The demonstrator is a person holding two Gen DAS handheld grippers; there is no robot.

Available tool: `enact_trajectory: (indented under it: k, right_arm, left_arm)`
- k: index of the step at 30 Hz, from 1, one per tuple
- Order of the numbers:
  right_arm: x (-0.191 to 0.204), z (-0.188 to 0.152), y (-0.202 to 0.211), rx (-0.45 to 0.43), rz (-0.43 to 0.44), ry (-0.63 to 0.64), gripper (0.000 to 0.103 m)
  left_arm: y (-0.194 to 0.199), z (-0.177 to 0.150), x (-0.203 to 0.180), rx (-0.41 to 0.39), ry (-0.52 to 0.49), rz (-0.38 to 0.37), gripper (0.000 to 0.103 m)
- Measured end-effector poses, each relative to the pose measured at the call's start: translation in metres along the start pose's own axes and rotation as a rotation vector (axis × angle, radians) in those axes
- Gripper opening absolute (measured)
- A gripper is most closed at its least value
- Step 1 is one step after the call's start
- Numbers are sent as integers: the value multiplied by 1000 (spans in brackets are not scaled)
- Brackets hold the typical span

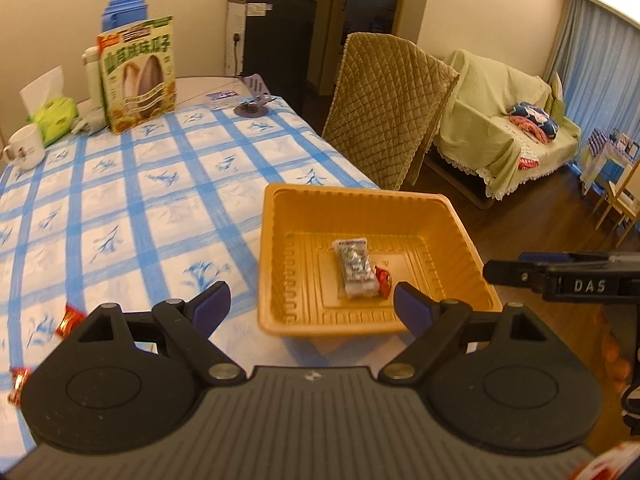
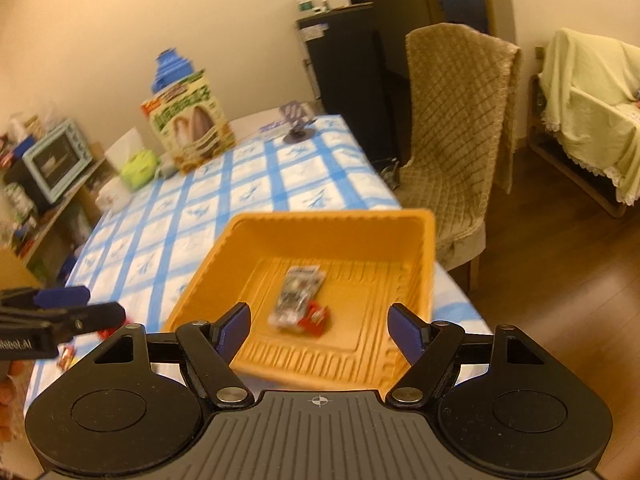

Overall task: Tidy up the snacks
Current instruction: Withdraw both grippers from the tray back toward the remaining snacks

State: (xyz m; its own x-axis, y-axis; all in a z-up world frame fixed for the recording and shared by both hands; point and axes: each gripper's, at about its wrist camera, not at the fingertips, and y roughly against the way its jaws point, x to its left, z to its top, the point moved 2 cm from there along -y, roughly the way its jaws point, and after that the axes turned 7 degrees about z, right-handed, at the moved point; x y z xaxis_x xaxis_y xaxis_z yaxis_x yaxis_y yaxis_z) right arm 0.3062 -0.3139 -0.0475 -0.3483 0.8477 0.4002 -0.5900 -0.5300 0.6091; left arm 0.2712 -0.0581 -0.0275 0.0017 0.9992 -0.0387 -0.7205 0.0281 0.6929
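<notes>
An orange plastic tray (image 1: 276, 248) (image 2: 424, 264) sits at the table's near right edge. In it lie a clear silver snack packet (image 1: 354, 268) (image 2: 294, 294) and a small red candy (image 1: 383, 278) (image 2: 316, 316). Two red candies (image 1: 69, 319) (image 1: 18, 384) lie on the checked cloth at the left; red candies also show in the right wrist view (image 2: 66, 356). My left gripper (image 1: 312, 306) is open and empty, just before the tray's near rim. My right gripper (image 2: 318, 324) is open and empty above the tray's near side; it shows from the side in the left wrist view (image 1: 560, 278).
A blue-checked tablecloth (image 1: 140, 200) covers the table. At the far end stand a sunflower seed box (image 1: 138, 76), tissue pack (image 1: 54, 114), white mug (image 1: 25, 146), blue jug (image 1: 126, 2) and a phone stand (image 1: 254, 98). A quilted chair (image 1: 384, 108) stands right of the table.
</notes>
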Motion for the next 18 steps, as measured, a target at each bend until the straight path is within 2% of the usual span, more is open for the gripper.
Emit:
enact_trajectory:
  k: [18]
  right_arm:
    - [83,-62,-18,156,173,54,75]
  left_arm:
    - [59,-69,65,65,92,85,88]
